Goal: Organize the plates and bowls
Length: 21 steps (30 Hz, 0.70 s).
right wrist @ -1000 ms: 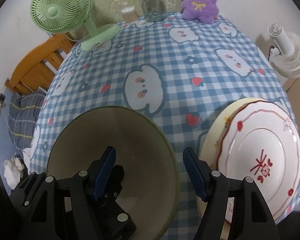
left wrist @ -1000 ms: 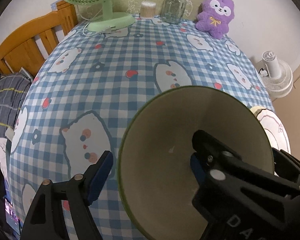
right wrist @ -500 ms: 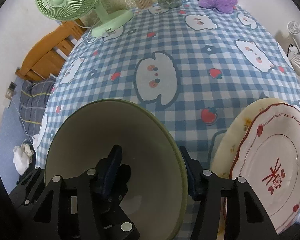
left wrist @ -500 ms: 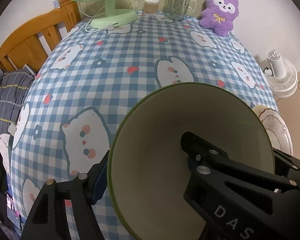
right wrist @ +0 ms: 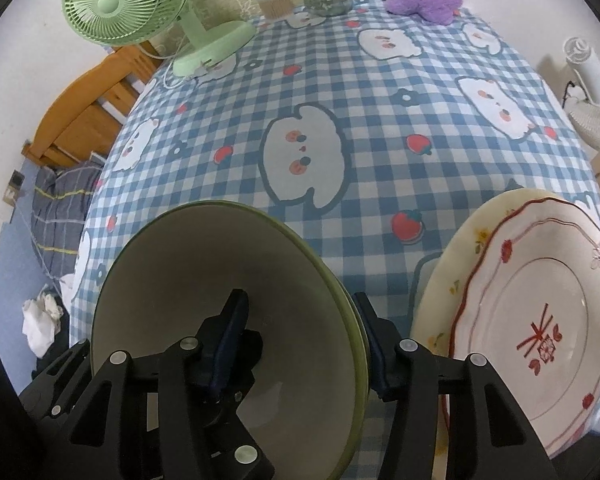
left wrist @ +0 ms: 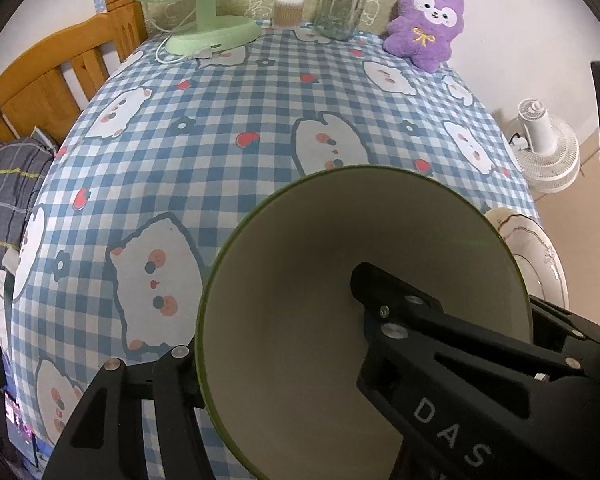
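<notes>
Left claw [left wrist: 276, 320], lettered "DAS", grips green bowl [left wrist: 300, 300]; jaws just closing.

green-rimmed bowl [right wrist: 284, 280] tilted; two stacked plates [right wrist: 540, 320] beside it.

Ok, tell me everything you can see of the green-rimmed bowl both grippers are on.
The bowl is wide and conical, with a matte cream inside, an olive-green rim and a green outer wall; it looks ceramic and is empty. It sits near the front of the checked tablecloth, left of the stacked plates. The left gripper straddles its left wall, the right gripper its right wall, one finger inside and one outside each. Both jaws have just been closing onto the walls. Its base is hidden.
</notes>
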Each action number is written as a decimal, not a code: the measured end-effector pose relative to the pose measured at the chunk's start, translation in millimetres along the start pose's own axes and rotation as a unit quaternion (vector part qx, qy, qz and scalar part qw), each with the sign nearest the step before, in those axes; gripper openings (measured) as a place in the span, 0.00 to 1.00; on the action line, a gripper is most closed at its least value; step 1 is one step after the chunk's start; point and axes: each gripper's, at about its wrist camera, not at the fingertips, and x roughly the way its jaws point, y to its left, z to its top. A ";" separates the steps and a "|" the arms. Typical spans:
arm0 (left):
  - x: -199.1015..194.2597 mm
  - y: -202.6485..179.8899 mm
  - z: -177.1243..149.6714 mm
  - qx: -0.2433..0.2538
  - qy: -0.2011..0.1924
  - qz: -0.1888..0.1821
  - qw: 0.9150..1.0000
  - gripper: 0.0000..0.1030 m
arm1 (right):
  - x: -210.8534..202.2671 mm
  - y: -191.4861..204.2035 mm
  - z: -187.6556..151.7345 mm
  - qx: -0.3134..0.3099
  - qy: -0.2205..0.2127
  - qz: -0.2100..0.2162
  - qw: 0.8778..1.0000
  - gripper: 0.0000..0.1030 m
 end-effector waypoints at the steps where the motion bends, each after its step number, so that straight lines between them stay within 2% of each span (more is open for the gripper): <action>1: -2.1 -0.6 -0.4 0.003 -0.002 0.002 1.000 0.58 | -1.2 0.7 -0.6 0.003 -0.002 -0.002 1.000 0.54; 6: -12.4 2.2 -0.7 0.007 -0.005 0.001 1.000 0.58 | -9.7 6.9 -1.6 0.008 -0.008 -0.003 1.000 0.54; 21: -63.2 -1.8 3.1 0.049 -0.047 -0.029 0.997 0.58 | -65.4 25.2 -9.9 0.033 -0.068 -0.033 0.997 0.54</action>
